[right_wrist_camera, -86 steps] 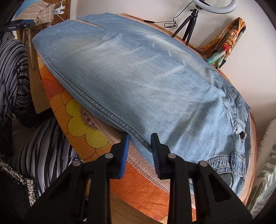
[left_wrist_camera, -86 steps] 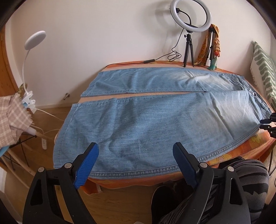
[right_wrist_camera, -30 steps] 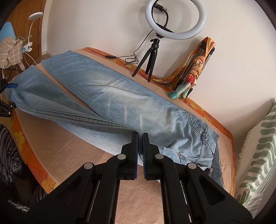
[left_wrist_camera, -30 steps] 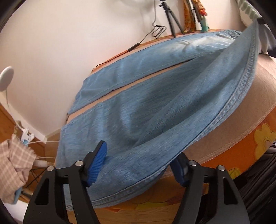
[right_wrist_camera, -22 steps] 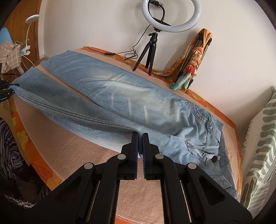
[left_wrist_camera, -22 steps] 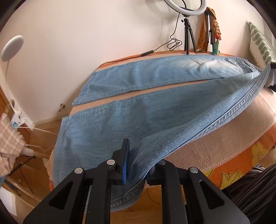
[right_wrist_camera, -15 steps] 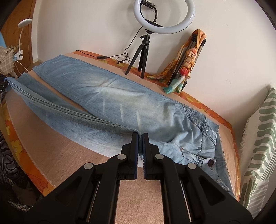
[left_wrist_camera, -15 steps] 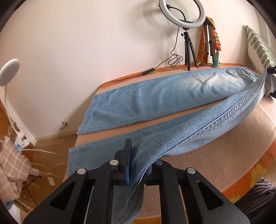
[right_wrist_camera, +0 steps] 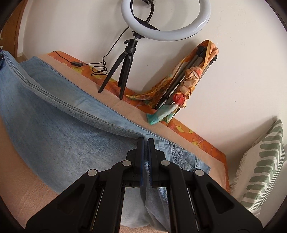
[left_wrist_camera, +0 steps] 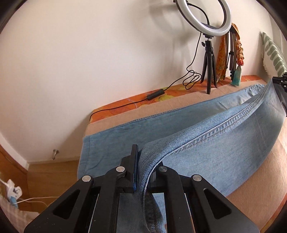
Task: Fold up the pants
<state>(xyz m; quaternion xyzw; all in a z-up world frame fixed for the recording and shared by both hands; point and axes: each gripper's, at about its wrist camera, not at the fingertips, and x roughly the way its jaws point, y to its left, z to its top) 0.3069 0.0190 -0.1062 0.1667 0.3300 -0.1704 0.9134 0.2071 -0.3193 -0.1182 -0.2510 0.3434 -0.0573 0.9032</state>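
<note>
Left wrist view: the left gripper (left_wrist_camera: 143, 162) is clamped on the hem end of the jeans (left_wrist_camera: 206, 143) and the right gripper (right_wrist_camera: 145, 143) on the waist end, the near leg's seam edge lifted taut between them above the far leg lying flat on the bed (left_wrist_camera: 260, 188).

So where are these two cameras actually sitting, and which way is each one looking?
Left wrist: rides on the left gripper, looking along its fingers, clamped on the jeans near the leg end.
Right wrist: rides on the right gripper, clamped on the jeans near the waist.
Shared: jeans, ring light, wall; no bare hand shows.
</note>
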